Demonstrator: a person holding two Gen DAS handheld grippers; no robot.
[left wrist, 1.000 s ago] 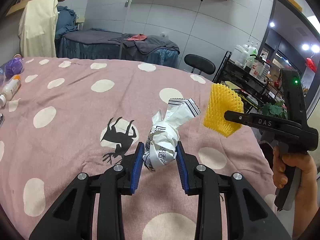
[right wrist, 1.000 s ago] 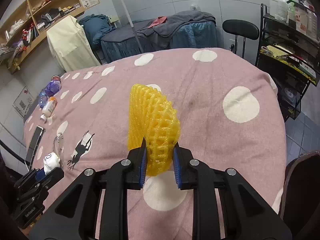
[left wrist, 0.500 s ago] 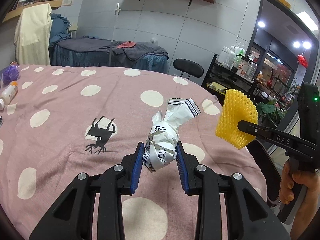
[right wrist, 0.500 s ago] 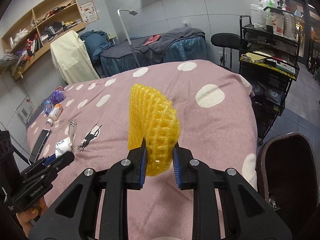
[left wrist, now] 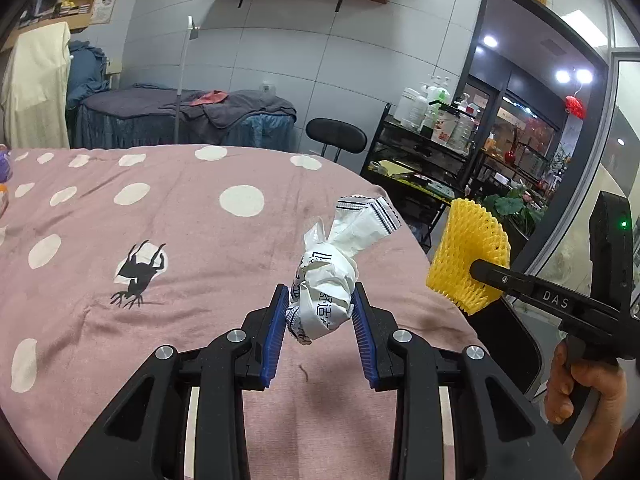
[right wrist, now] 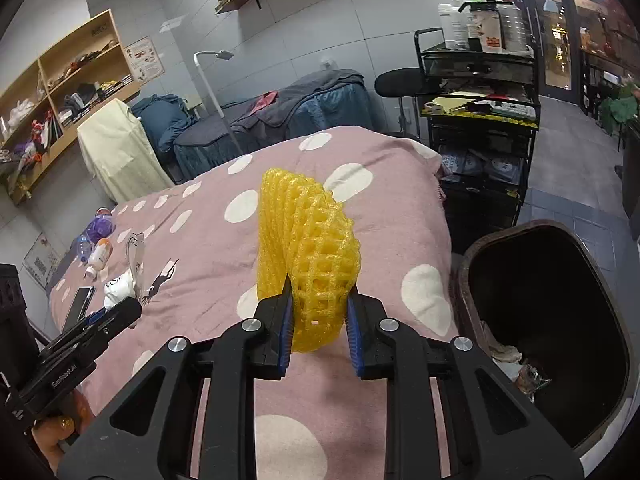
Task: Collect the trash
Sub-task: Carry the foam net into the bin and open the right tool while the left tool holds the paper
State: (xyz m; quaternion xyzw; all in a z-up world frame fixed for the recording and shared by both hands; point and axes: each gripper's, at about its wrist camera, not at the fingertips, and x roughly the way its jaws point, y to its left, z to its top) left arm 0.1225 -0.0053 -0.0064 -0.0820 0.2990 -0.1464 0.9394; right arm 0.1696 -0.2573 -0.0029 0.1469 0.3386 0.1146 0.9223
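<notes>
The left gripper is clamped on a crumpled white wrapper with black print, its blue pads pressing both sides and its twisted end sticking up past the fingertips. The right gripper is closed on a yellow foam fruit net, which stands upright between its pads. Both pieces are held in the air above a bed covered by a pink blanket with white dots. From the left wrist view, the right gripper sits to the right, past the bed's edge, with a hand on its handle. Just right of the bed stands a dark brown trash bin, open; something pale lies in its bottom, perhaps crumpled paper. At the bed's far left lie a phone and small bottles.
</notes>
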